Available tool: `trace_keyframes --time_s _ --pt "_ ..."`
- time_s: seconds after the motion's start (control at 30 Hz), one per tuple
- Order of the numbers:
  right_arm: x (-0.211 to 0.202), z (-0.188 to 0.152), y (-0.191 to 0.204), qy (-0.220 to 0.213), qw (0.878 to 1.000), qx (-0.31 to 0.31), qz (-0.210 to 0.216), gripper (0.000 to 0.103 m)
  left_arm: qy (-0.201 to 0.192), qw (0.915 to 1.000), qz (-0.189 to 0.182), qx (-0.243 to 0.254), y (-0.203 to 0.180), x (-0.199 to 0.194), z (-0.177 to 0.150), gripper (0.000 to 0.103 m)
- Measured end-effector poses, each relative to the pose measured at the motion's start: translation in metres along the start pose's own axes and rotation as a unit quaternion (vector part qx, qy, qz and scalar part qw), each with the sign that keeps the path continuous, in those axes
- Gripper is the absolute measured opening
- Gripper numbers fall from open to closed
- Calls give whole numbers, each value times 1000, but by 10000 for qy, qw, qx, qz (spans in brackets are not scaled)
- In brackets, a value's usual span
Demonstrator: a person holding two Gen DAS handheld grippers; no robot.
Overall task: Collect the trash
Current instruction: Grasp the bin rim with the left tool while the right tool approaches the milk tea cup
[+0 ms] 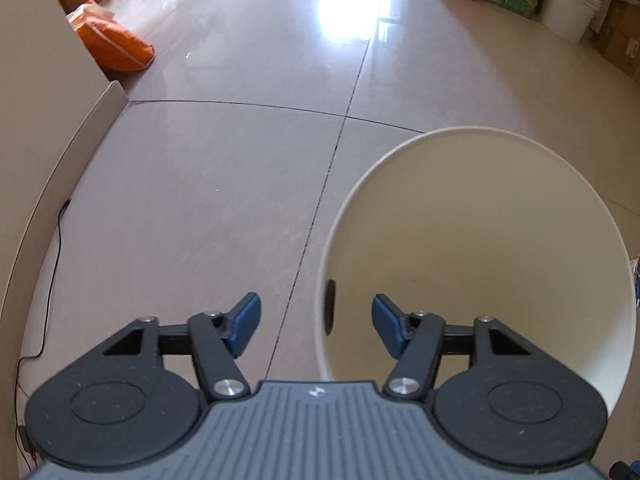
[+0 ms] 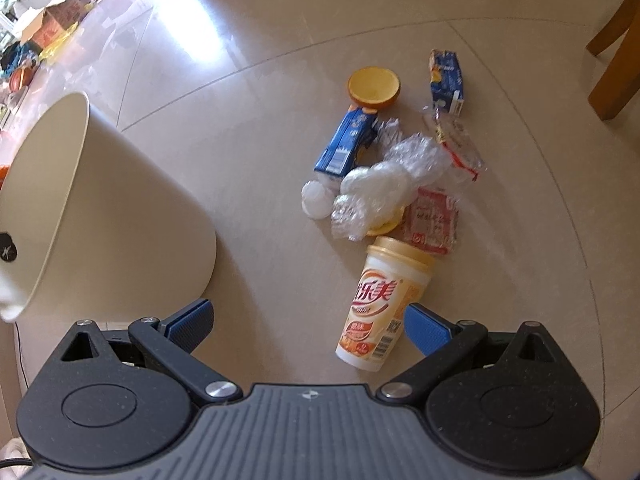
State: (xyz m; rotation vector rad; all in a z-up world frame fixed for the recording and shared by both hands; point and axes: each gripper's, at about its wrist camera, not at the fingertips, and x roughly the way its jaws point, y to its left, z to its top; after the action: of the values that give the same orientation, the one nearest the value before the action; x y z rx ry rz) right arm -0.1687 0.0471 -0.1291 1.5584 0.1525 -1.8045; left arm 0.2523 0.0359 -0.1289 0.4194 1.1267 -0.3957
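Step in hand, approach: left tongs (image 1: pixel 316 326) spread astride the near rim of the empty bin (image 1: pixel 480 248), unpinched; right tongs (image 2: pixel 308 330) spread, empty; milk-tea cup (image 2: pixel 384 304) lies right of bin, next to be pinched.

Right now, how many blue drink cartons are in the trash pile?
2. One blue carton lies at the far right of the pile, beside the orange peel half. The other carton lies just nearer, left of the crumpled plastic. More could hide under the wrappers.
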Motion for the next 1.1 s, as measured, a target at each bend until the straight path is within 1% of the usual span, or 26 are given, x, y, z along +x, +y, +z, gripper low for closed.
trace_keyframes --time_s 0.07,0.17,0.2,0.33,0.43,0.47,0.57,0.7,0.87,1.0,1.03,1.07,1.1 --pt "3 -2 0 8 10000 47 0 103 -45 9999 32 141 -5 3 -2 48" --pt "6 -5 -2 -11 10000 22 -37 103 -90 9994 74 329 -13 6 -5 39" --pt "7 -5 -2 -17 10000 0 -82 103 -118 9991 79 394 -15 7 -6 37" --pt "12 -8 -8 -8 9998 146 -146 103 -267 9980 103 569 -21 6 -11 26" --pt "16 -11 -10 28 9994 291 -176 103 -416 9960 167 775 -24 8 -10 21" --pt "17 -12 -10 15 9991 373 -208 103 -446 9948 224 886 -26 9 -10 21" --pt "19 -14 -11 24 9990 350 -264 103 -486 9924 248 1106 -31 9 -14 21" --pt "21 -15 -14 50 9987 361 -351 103 -396 9928 120 1124 -30 12 -16 22" --pt "25 -16 -18 67 9976 564 -386 103 -440 9947 0 933 -26 12 -16 26" --pt "27 -17 -16 54 9974 607 -382 103 -318 9965 -41 768 -25 14 -16 28" --pt "28 -17 -15 56 9973 624 -384 103 -273 9970 -27 721 -24 16 -16 27" --pt "28 -18 -15 59 9973 624 -376 103 -208 9978 -10 630 -23 16 -17 22" --pt "28 -18 -15 59 9973 628 -373 103 -184 9984 -17 539 -17 20 -14 21"
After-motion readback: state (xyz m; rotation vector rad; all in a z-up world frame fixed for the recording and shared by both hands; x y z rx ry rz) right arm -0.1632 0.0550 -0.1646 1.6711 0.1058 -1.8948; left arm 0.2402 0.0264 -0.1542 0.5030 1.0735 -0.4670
